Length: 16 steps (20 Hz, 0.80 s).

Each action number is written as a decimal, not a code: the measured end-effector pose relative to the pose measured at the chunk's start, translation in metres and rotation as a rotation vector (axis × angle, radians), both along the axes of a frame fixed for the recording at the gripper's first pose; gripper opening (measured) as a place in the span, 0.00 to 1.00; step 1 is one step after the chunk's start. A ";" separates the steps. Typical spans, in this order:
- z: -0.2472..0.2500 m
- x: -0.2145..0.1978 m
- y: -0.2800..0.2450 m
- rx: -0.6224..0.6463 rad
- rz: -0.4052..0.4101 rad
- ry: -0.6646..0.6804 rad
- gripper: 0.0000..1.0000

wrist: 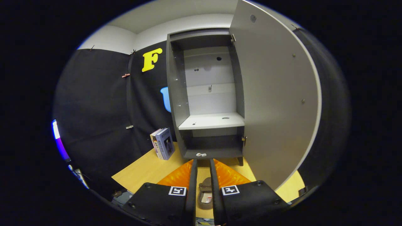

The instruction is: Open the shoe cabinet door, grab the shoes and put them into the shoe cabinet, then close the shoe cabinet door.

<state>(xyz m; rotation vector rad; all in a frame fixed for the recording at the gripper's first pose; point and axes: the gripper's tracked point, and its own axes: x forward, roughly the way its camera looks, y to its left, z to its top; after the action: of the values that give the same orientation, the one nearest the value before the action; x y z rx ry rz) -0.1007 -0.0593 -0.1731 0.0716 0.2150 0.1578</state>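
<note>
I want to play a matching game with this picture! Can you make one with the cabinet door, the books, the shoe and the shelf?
Things:
1. tall grey cabinet door
2. upright pair of books
3. small brown shoe
4. pale shelf board inside the cabinet

Places or states:
A. between the fingers of the gripper
B. swung wide open
C. bare
D. standing left of the cabinet

Pairs: 1-B, 2-D, 3-A, 4-C
</note>
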 end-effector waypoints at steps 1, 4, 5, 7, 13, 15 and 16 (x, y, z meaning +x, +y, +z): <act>-0.016 0.006 0.005 0.007 -0.005 0.020 0.26; -0.072 0.022 0.013 0.000 -0.030 0.106 0.26; -0.093 0.026 0.016 -0.001 -0.037 0.142 0.26; -0.134 0.032 0.022 -0.001 -0.048 0.203 0.26; -0.248 0.038 0.023 -0.003 -0.102 0.398 0.26; -0.273 0.044 0.025 0.007 -0.110 0.426 0.23; -0.285 0.045 0.026 0.011 -0.113 0.443 0.24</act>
<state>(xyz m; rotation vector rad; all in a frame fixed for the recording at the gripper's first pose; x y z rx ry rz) -0.0558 -0.0331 -0.4585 0.1287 0.6505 0.0285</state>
